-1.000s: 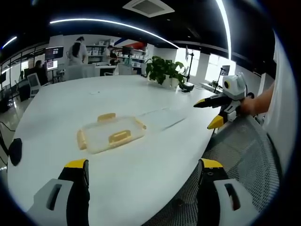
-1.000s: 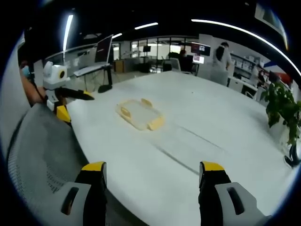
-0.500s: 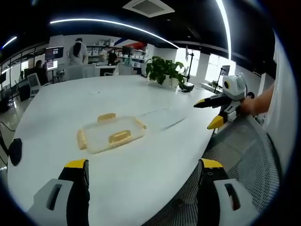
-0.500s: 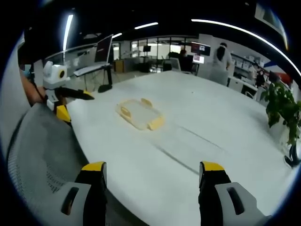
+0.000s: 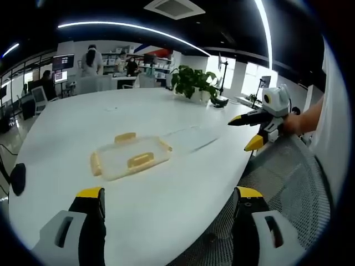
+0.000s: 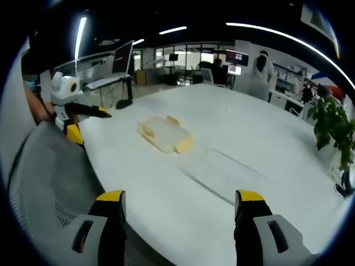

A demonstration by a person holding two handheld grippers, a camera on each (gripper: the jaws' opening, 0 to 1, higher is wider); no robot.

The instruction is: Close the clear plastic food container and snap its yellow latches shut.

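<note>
Your left gripper (image 5: 166, 202): jaws wide apart, holding nothing | your right gripper (image 6: 180, 205): jaws spread, holding nothing | container (image 5: 131, 157) with yellow latches (image 5: 140, 160): on white table (image 5: 166, 188), 11 o'clock of left jaws, well apart from both | potted plant (image 5: 192, 83): 12 o'clock, far edge.

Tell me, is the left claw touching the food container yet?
Apart. In the left gripper view, the left claw is open at the bottom, and bare white table lies between it and the food container.

Both views distant, sharing table (image 5: 166, 199).
</note>
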